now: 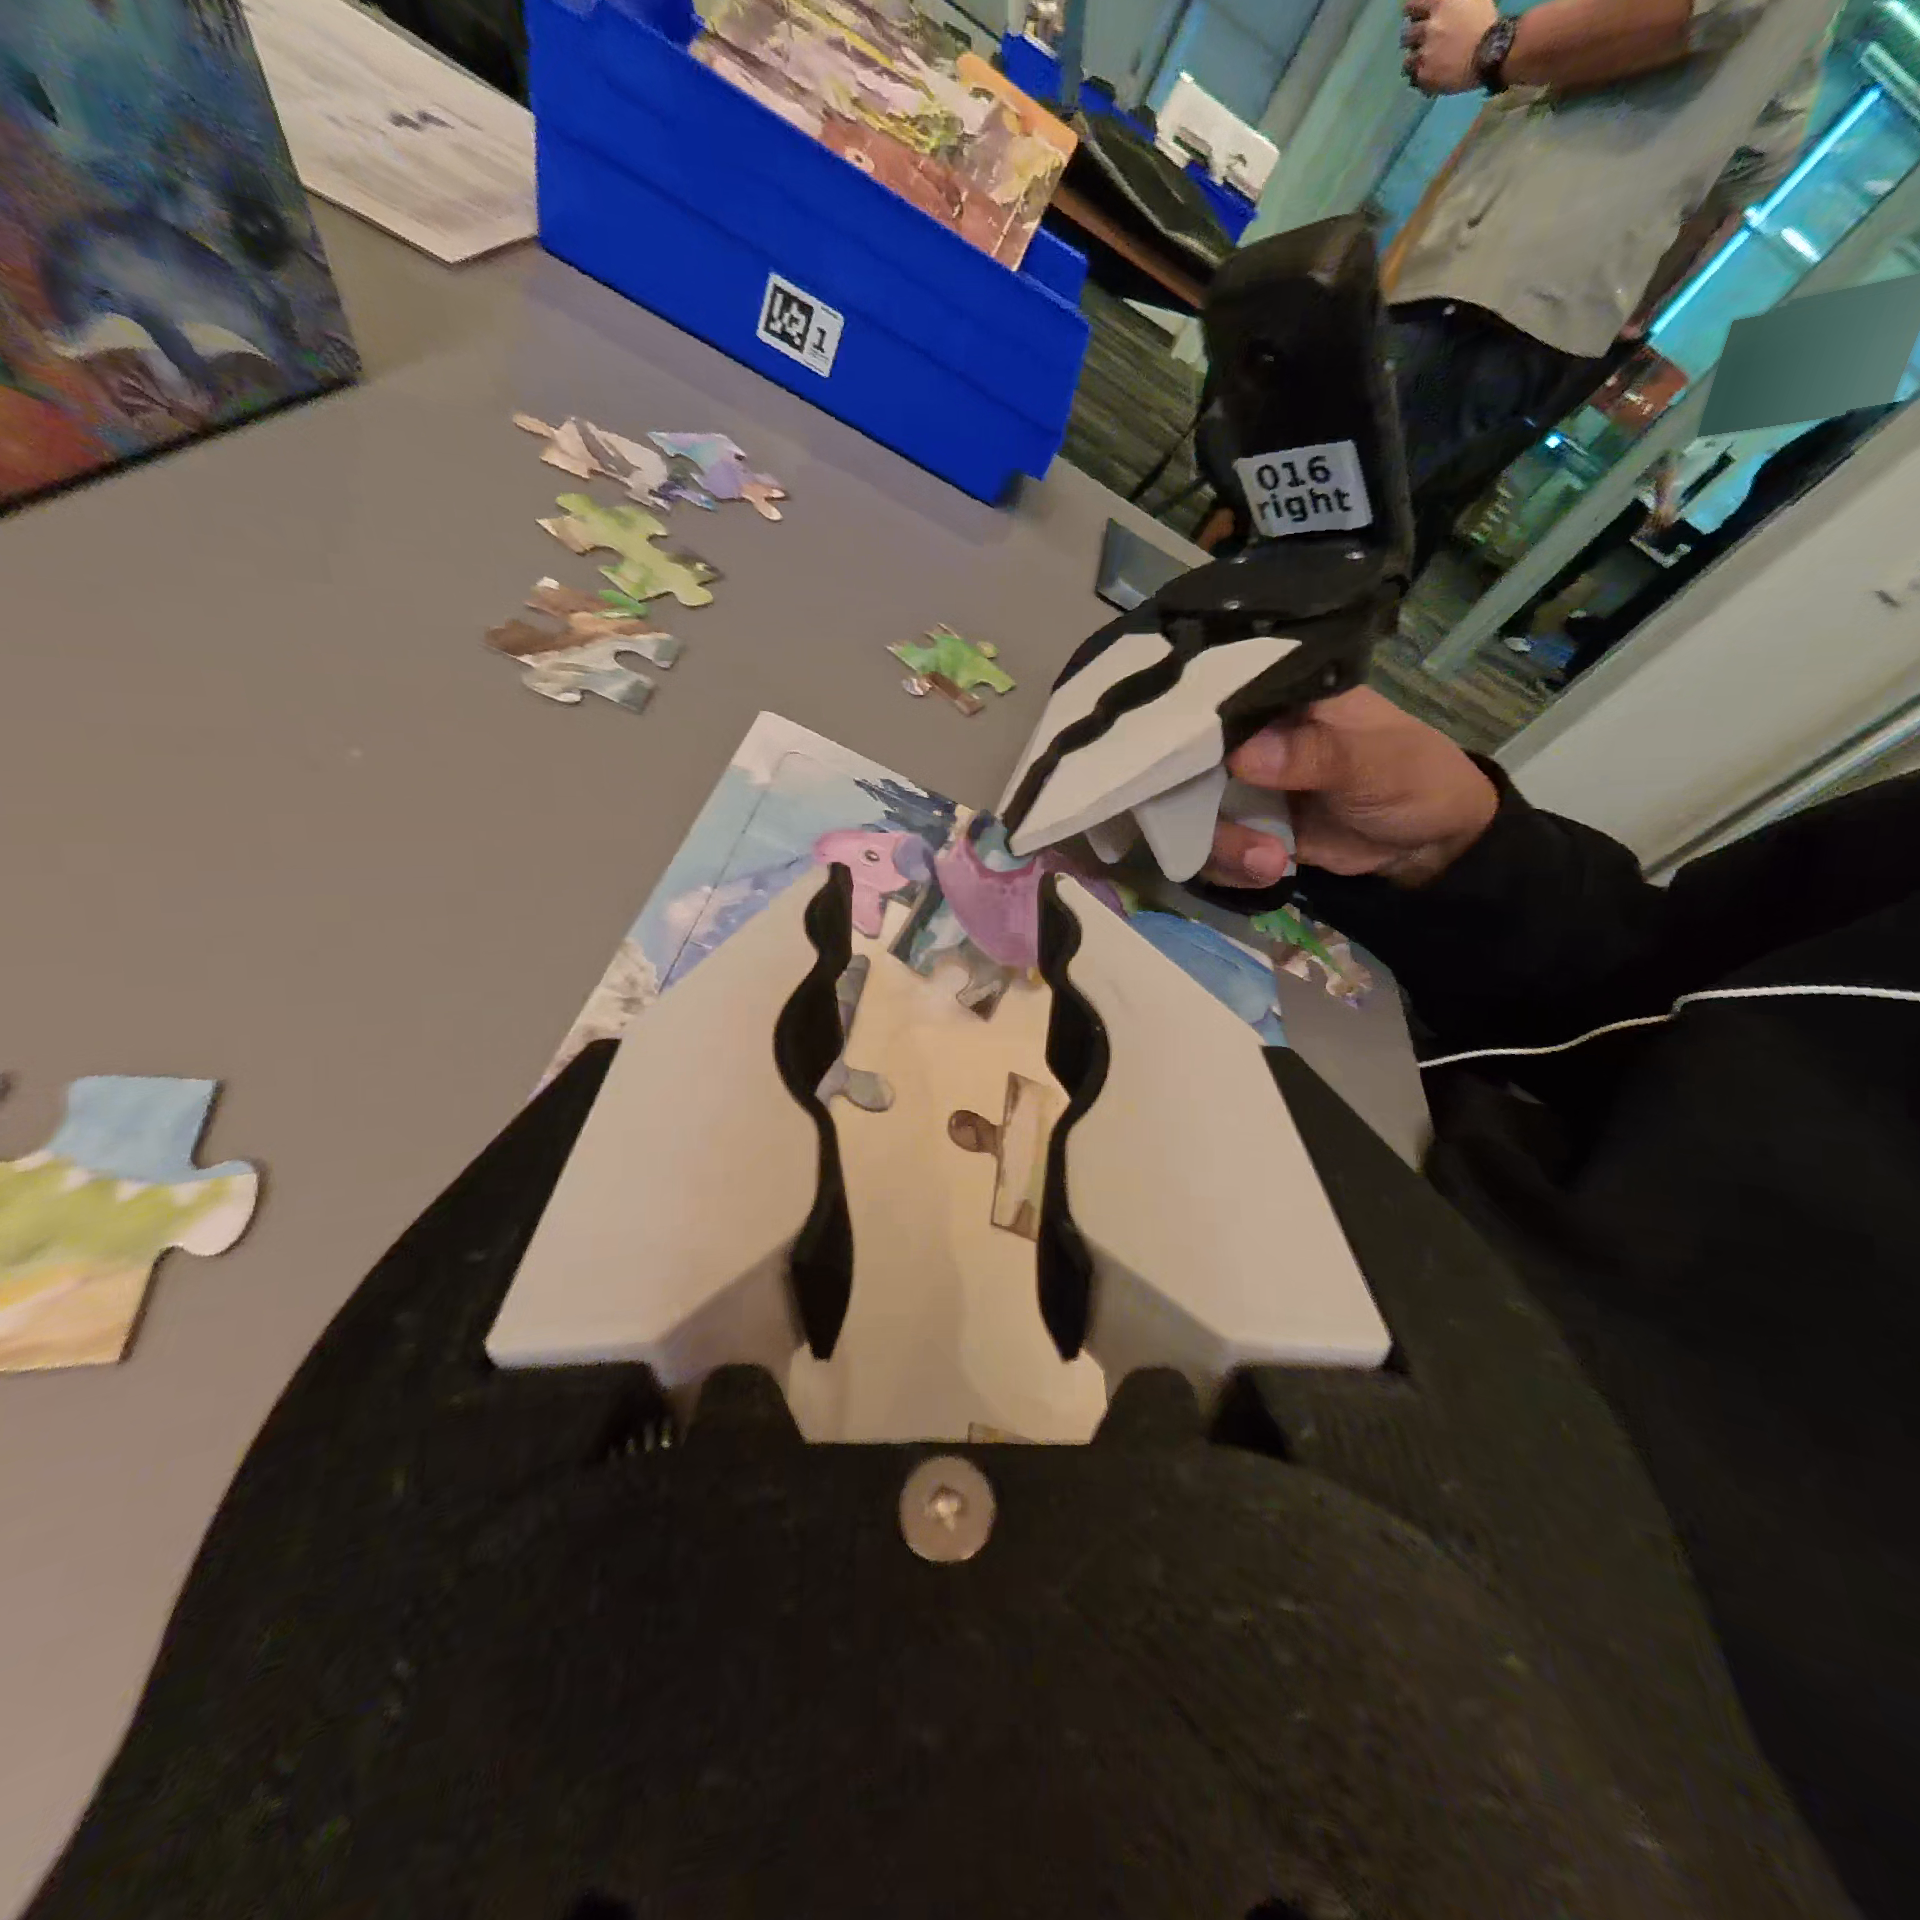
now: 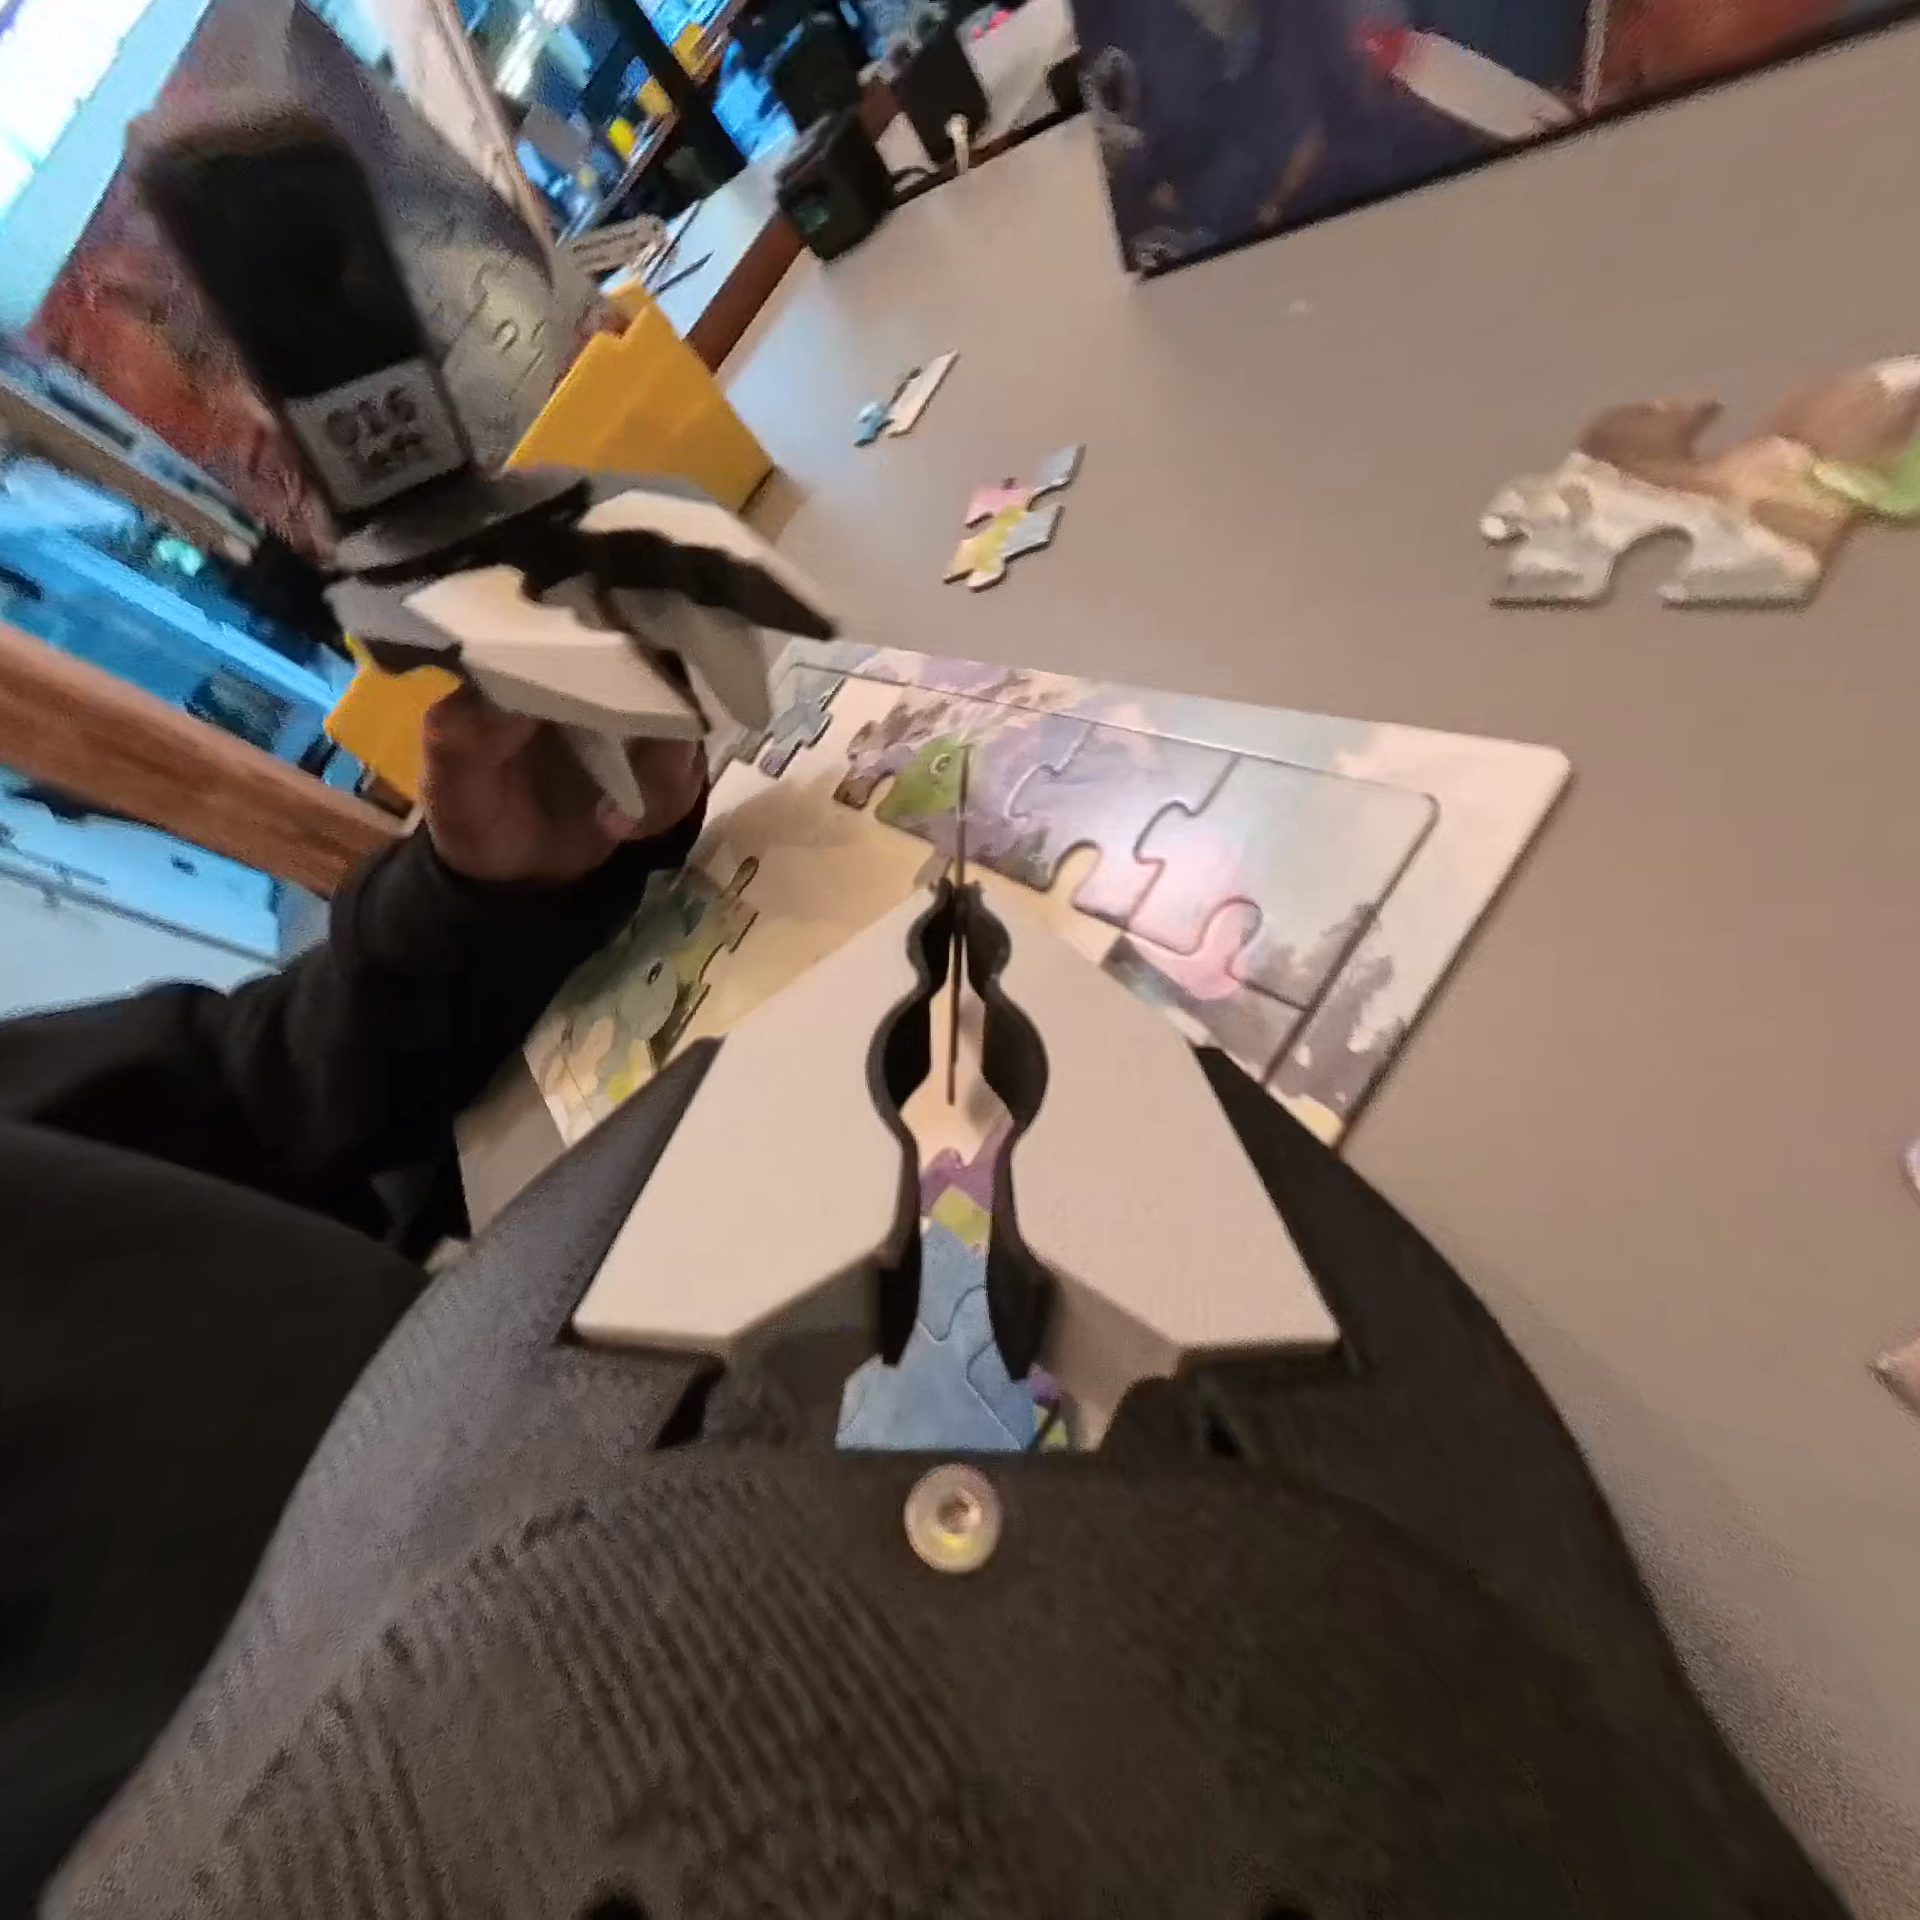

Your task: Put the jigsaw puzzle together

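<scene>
Jigsaw puzzle tray of pale card, partly filled, lies flat on the grey surface. Left gripper hovers low over the tray's bare middle, jaws apart, holding nothing, likely waiting to steady. Right gripper is pinched tight on a purple-pink cardboard piece, held on edge above the tray, apparently for lining up. Loose colourful pieces lie scattered beyond. Farther off: a blue plastic bin, a yellow bin, a person standing.
</scene>
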Available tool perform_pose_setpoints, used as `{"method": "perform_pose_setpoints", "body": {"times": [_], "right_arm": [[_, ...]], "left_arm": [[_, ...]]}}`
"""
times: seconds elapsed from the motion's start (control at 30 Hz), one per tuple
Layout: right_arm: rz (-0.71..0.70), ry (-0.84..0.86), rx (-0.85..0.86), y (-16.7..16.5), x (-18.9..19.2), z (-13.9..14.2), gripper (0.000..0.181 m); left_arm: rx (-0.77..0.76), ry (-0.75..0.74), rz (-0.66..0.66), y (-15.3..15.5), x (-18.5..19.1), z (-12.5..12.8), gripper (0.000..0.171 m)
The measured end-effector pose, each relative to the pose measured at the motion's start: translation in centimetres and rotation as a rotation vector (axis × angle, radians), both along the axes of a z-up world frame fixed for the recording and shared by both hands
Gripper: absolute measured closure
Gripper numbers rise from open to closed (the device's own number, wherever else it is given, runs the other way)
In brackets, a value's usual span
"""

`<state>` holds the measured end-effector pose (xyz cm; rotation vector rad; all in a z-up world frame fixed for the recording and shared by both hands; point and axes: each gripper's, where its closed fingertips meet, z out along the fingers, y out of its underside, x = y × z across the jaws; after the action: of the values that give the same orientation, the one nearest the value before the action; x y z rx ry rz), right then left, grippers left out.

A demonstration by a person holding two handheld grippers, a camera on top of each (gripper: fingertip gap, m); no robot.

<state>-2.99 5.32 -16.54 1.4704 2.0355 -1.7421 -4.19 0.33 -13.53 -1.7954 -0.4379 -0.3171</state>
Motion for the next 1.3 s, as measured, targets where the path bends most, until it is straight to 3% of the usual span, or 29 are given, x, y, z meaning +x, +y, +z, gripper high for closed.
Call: {"method": "perform_pose_setpoints", "body": {"times": [0.4, 0.6, 0.7, 0.83, 1.3], "right_arm": [[-0.025, -0.037, 0.209, 1.0, -0.5, -2.7, 0.172], [0.028, -0.007, 0.34, 0.8, 0.0, -3.5, 0.169], [0.012, 0.05, 0.396, 1.2, -0.4, -3.1, 0.158], [0.037, 0.115, 0.404, 0.8, -0.2, -2.2, 0.156], [0.129, 0.127, 0.427, -1.5, 0.6, -3.3, 0.16]], "left_arm": [[-0.208, 0.165, -0.029, 0.6, 0.9, -2.9, 0.145], [-0.219, 0.177, -0.035, 0.7, 1.0, -3.0, 0.145], [-0.217, 0.178, -0.037, 0.7, 1.0, -3.0, 0.145], [-0.218, 0.181, -0.04, 0.7, 1.1, -3.0, 0.145], [-0.243, 0.2, -0.056, 0.9, 1.4, -3.4, 0.145]]}}
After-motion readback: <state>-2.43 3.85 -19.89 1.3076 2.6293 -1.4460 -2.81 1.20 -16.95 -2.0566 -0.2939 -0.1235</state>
